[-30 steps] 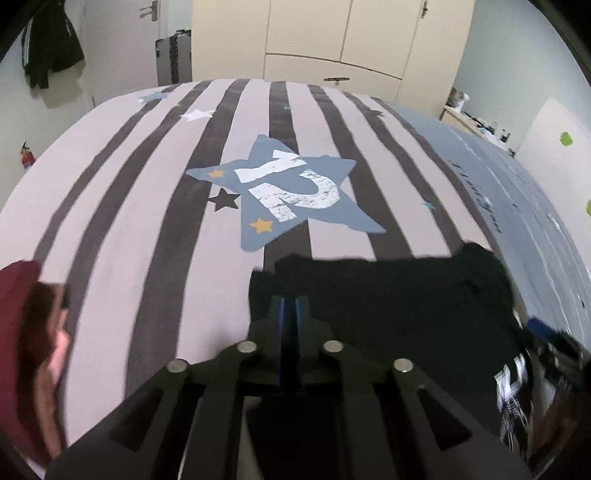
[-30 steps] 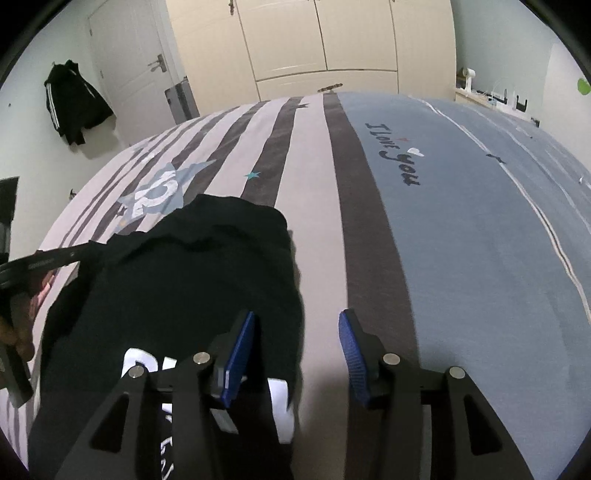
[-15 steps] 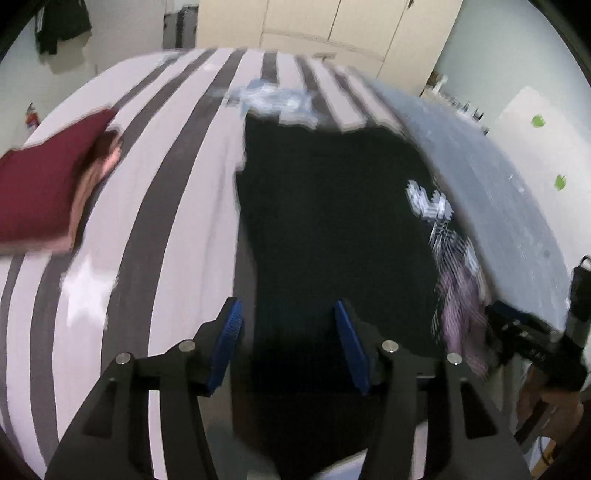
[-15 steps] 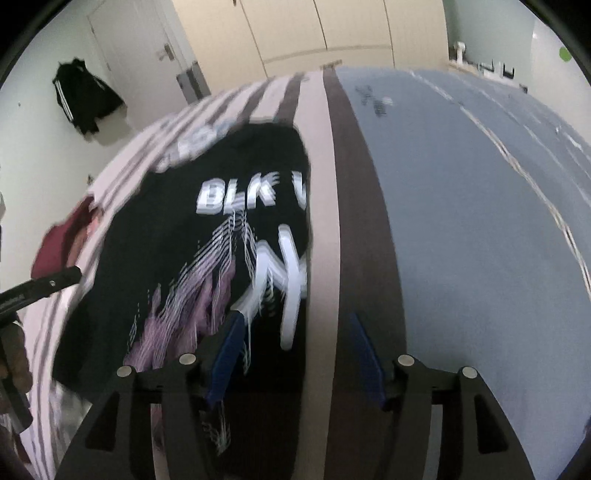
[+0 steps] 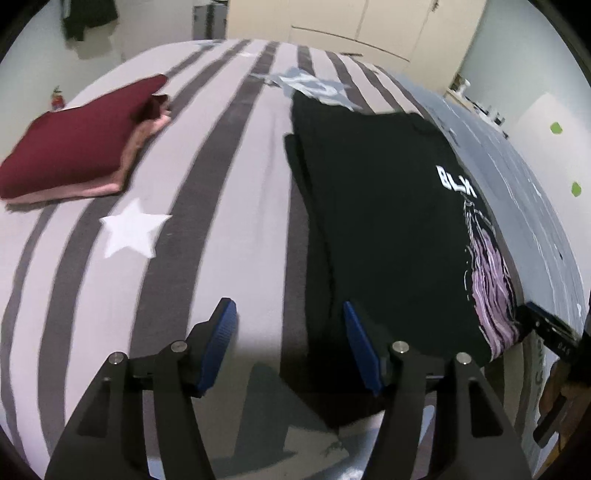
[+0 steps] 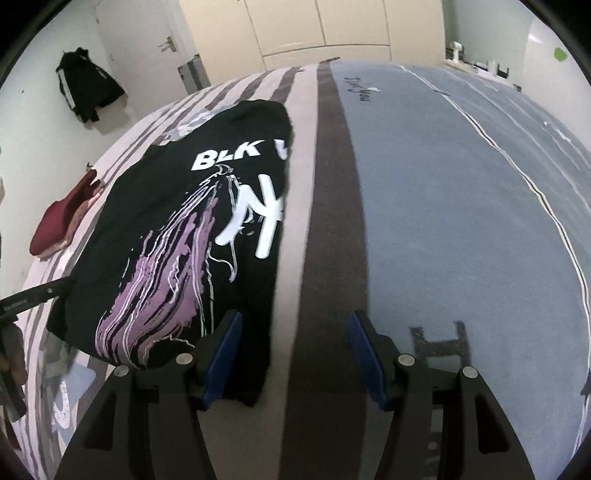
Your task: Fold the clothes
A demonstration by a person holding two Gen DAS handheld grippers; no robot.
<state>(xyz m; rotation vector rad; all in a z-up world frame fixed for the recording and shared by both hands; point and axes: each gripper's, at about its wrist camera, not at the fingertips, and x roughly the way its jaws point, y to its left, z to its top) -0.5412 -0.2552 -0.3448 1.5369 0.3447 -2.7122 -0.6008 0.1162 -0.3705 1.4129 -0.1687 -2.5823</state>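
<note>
A black T-shirt (image 5: 388,221) with a white and purple print lies flat on the striped bed cover as a long folded strip, print up. My left gripper (image 5: 288,310) hovers at its near left edge with the jaws opening. The shirt's edge runs under the right blue pad, and neither pad presses on it. My right gripper (image 6: 295,319) stands open at the near right edge of the T-shirt (image 6: 177,229), over bare cover, with the cloth beside its left pad. A finger (image 5: 546,326) of the right gripper shows at the lower right in the left wrist view.
A folded dark red and pink stack (image 5: 81,147) lies on the bed to the left, also the red stack (image 6: 55,225) in the right wrist view. The blue half of the cover (image 6: 461,221) spreads to the right. Wardrobes (image 6: 325,29) and a hanging jacket (image 6: 86,86) stand beyond.
The left jaws were shut on the black cloth and have let go and opened. Both grippers drew back toward the near end of the shirt, and its full printed front has come into view.
</note>
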